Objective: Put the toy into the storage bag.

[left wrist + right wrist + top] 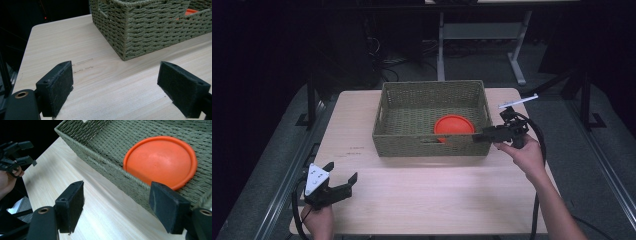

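in the high view, the left gripper [343, 178] sits at the lower left of the frame, low over the pale wooden table [427, 195], held by a hand at the bottom edge. its jaws are spread apart with nothing between them, and they point toward the upper right. the left gripper view agrees: the two black pads stand wide, bare tabletop between them, and a corner of the basket [140, 27] fills the upper right of that frame, apart from the pads.

at the middle of the high view stands the woven green basket [432, 142], its long side facing the person. the orange plate [454, 125] lies flat on the basket's floor, toward the lower right of the inside, near the front wall.

to the right of centre, the right gripper [479, 136] is at the basket's front right corner, just beside the wall. in the right gripper view its jaws are released and wide, holding nothing; the basket's rim runs between them and the orange plate [160, 160] lies beyond, in the upper right. the left gripper [26, 153] shows at the upper left there.
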`<action>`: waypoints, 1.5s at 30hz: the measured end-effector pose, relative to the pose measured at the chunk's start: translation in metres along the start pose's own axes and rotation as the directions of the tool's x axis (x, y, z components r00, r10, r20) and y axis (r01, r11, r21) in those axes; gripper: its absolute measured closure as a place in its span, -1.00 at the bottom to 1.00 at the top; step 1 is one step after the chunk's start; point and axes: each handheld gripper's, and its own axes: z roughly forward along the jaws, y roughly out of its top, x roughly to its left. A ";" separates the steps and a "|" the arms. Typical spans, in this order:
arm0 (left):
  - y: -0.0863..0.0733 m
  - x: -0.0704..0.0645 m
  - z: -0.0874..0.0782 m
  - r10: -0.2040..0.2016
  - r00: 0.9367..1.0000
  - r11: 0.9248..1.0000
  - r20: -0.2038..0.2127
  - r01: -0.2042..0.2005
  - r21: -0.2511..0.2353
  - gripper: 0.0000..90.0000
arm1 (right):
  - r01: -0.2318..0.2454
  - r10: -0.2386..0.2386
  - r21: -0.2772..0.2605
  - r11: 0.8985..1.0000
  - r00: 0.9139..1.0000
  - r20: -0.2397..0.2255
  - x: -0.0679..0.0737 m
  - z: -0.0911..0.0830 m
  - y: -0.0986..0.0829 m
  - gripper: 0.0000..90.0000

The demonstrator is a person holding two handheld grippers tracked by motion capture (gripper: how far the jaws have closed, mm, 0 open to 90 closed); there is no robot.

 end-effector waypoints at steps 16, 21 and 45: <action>0.000 -0.001 0.000 0.000 1.000 1.000 0.001 0.000 0.008 -0.72 | -0.013 0.013 -0.012 1.000 1.000 -0.002 -0.012 -0.010 -0.036 -0.39; 0.000 -0.001 0.000 -0.002 1.000 1.000 0.001 0.002 0.009 -0.72 | -0.026 0.026 -0.015 1.000 1.000 -0.001 -0.016 -0.014 -0.045 -0.39; -0.001 -0.002 0.001 -0.002 1.000 1.000 0.004 0.002 0.010 -0.72 | -0.045 0.045 0.016 0.999 0.999 0.023 -0.027 -0.020 -0.081 -0.41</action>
